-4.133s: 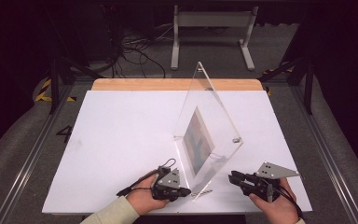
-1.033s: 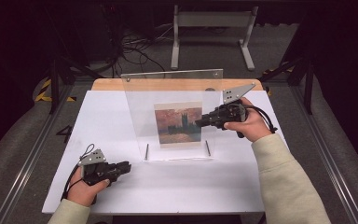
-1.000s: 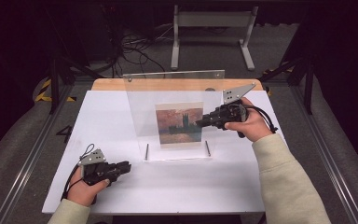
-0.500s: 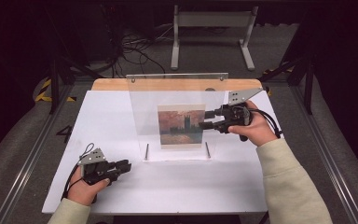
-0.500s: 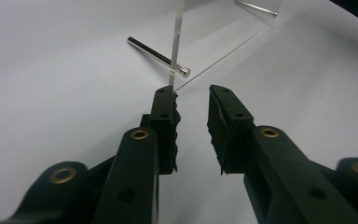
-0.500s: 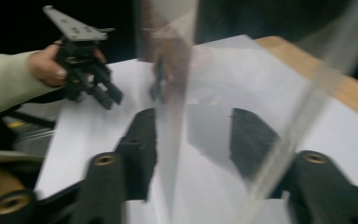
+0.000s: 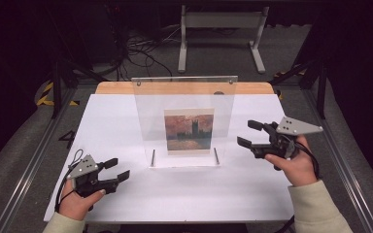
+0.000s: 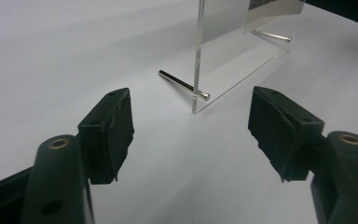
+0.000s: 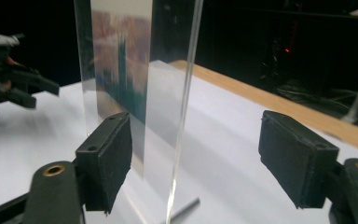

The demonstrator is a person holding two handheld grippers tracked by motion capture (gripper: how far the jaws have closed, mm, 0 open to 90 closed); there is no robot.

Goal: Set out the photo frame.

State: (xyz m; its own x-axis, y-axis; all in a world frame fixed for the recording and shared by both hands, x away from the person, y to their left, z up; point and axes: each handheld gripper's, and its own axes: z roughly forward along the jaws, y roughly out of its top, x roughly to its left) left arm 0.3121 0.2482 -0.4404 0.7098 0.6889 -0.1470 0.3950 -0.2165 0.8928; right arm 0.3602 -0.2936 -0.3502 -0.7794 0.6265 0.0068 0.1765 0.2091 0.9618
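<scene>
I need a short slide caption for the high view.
Clear acrylic picture frame standing upright between two open handheld grippers.

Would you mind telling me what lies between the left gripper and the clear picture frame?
Only bare white table in the high view: the left gripper, open, sits short of the acrylic frame.

Two handheld grippers here, both black, each with a pair of blocky jaws. The left gripper (image 7: 116, 168) carries a grey three-cornered plate with small dark dots on top, and a thin black cable loops off behind the left hand (image 7: 77, 201). The right gripper (image 7: 250, 132) wears the same grey plate, dotted too, with a black cable curling past the right hand (image 7: 295, 165). Cream sleeves cover both forearms. Up close, the jaws end in matte black rectangular pads (image 8: 112, 130) with ragged lower edges, and brass-ringed holes (image 9: 53, 169) sit in the jaw arms.
</scene>
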